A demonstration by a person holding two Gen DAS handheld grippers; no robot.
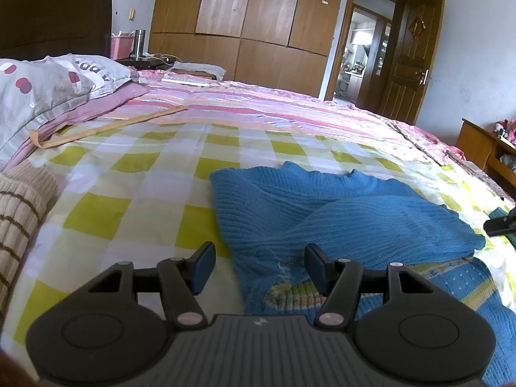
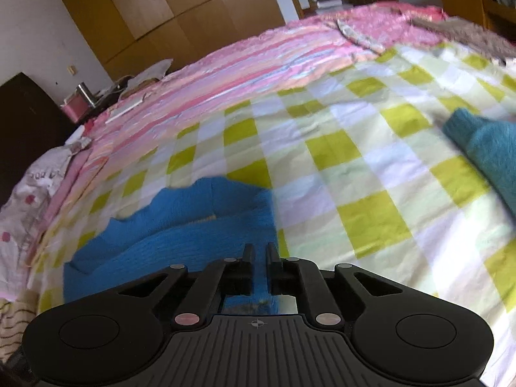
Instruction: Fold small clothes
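A blue knit sweater (image 1: 322, 213) lies on the green-and-white checked bedsheet (image 1: 135, 193), with one sleeve folded across its body. My left gripper (image 1: 259, 267) hovers open over the sweater's near left edge, and its pads (image 1: 204, 266) hold nothing. In the right wrist view the sweater (image 2: 180, 235) sits at lower left. My right gripper (image 2: 260, 258) is at the sweater's right edge. Its jaws are nearly together, with a strip of blue fabric between them. From the left wrist view the right gripper (image 1: 498, 222) shows as a dark tip at the far right edge.
A beige striped garment (image 1: 19, 213) lies at the left. A teal knit garment (image 2: 483, 154) lies at the right. Pillows (image 1: 42, 87) and a pink striped quilt (image 1: 258, 106) cover the far bed. Wooden wardrobes (image 1: 245, 16) and a door (image 1: 409, 64) stand behind.
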